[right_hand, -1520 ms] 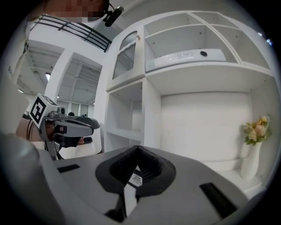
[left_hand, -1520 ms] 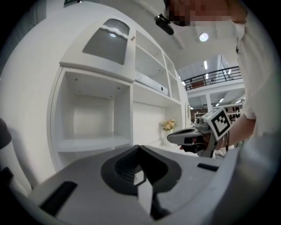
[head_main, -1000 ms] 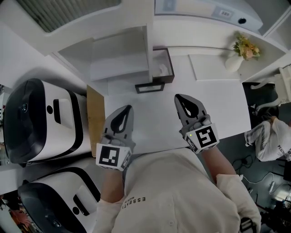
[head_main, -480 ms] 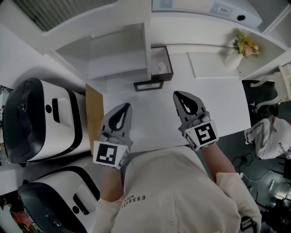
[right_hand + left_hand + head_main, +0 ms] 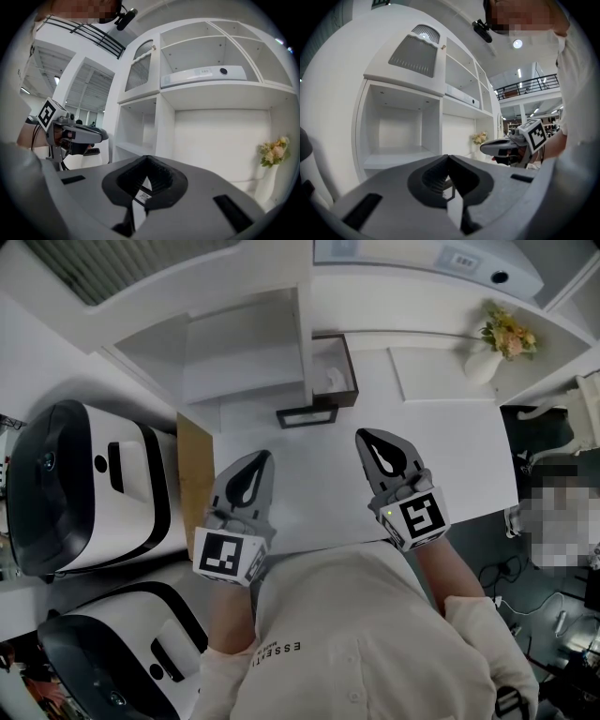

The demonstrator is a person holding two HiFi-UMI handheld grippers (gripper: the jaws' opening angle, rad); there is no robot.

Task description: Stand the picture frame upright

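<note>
The picture frame point(image 5: 333, 381) lies at the far side of the white counter point(image 5: 441, 456), close beside the divider of the shelf unit point(image 5: 244, 343). Just nearer and a little left of it is a smaller dark-rimmed rectangle point(image 5: 307, 416). Both claws hang over the near part of the counter, well apart from the frame. The left claw point(image 5: 260, 461) has its jaws pressed fully together with nothing in them, and the right claw point(image 5: 367, 438) is likewise closed and empty. By its thin dark rim and pale centre, the frame should be light and stiff. The face is probably glazed, so it would be slick and easy to crack or smear. The sound hold looks to be across a side rail or the far edge of the rim, pads on the moulding rather than on the face. The other claw could steady the bottom edge, since that edge may skate on the smooth counter as the frame tips up. From above I cannot tell whether the frame lies flat or leans on the divider, whether it has a back strut, or whether the smaller rectangle is a second frame or part of the first. Each gripper view shows only a sliver of dark edge through the notch behind its closed tips. The right one also shows a small label, too small to read.
</note>
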